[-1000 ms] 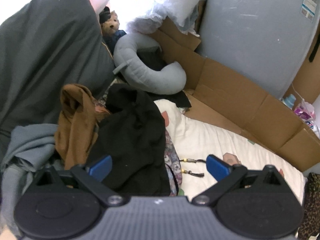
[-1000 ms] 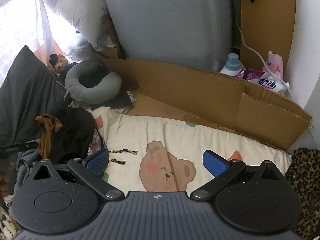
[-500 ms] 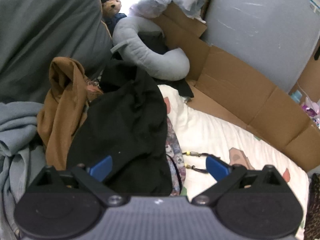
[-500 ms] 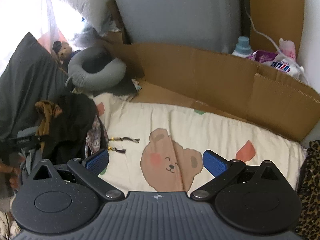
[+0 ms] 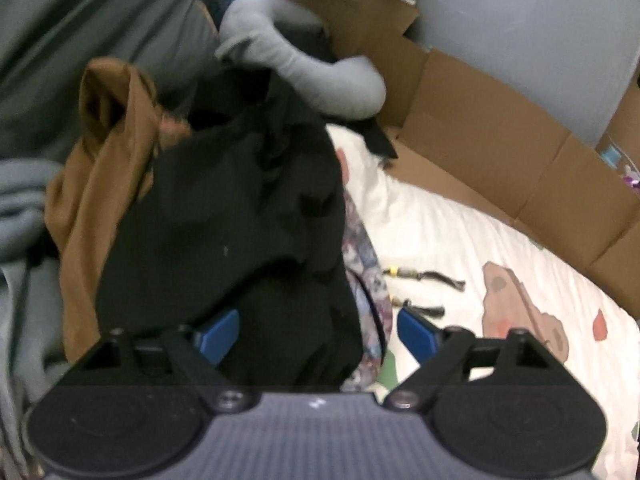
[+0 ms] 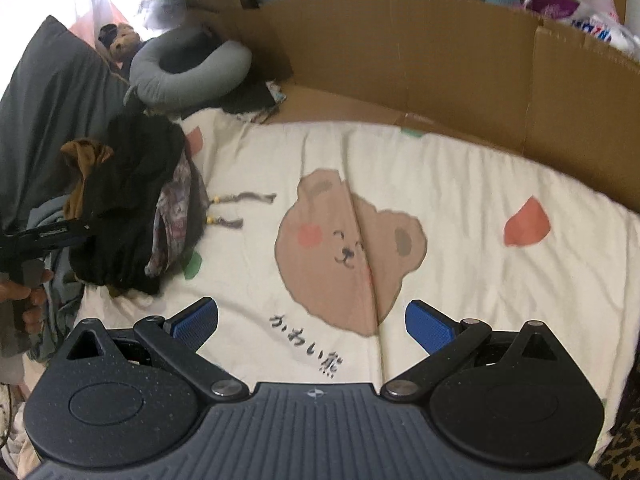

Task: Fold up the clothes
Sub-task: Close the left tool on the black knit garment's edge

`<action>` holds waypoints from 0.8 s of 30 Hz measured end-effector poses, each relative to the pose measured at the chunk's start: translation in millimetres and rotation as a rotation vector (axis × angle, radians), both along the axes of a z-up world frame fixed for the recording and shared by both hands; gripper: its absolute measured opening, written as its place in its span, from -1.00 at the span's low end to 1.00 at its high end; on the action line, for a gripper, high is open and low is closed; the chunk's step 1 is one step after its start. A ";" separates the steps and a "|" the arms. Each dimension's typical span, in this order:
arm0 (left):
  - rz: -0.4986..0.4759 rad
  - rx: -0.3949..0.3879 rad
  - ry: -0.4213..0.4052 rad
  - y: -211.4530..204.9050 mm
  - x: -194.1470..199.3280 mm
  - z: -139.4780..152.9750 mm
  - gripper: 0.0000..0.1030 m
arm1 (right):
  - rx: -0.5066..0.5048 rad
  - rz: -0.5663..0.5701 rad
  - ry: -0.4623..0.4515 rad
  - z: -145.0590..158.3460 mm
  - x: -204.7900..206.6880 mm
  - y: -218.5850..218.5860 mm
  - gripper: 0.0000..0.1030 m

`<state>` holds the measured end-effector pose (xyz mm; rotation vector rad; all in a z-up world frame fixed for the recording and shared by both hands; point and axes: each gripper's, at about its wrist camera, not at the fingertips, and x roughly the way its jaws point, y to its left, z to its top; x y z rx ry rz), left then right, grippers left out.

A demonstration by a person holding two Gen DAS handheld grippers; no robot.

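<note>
Black fabric, a crumpled garment (image 5: 240,216) atop the clothes pile at the bed's (image 6: 460,184) left edge, sits between the closing left tongs (image 5: 318,334), not yet pinched. Right tongs (image 6: 312,320) hang spread over bare sheet. Pickup is underway; next comes pinching and lifting. Bunched, its long axis runs away from the camera.

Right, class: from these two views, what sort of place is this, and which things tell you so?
Most likely a bedroom, on a bed: a cream bear-print quilt covers the surface, a dark pillow and a grey neck pillow lie at one end, and a heap of unfolded clothes sits beside them.
</note>
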<state>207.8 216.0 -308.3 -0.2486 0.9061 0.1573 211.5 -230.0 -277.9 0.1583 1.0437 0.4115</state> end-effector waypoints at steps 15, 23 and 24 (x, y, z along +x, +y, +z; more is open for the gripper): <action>-0.019 0.023 0.076 -33.1 -23.2 -69.7 0.59 | 0.059 0.001 0.021 -32.0 -4.2 -6.2 0.99; 0.036 -0.091 -0.015 -37.7 -24.9 -84.7 0.57 | 0.056 0.005 0.030 -38.7 -6.3 -5.6 0.99; 0.023 -0.078 -0.042 -40.1 -25.4 -81.8 0.56 | 0.055 0.007 0.028 -38.2 -6.9 -5.3 0.99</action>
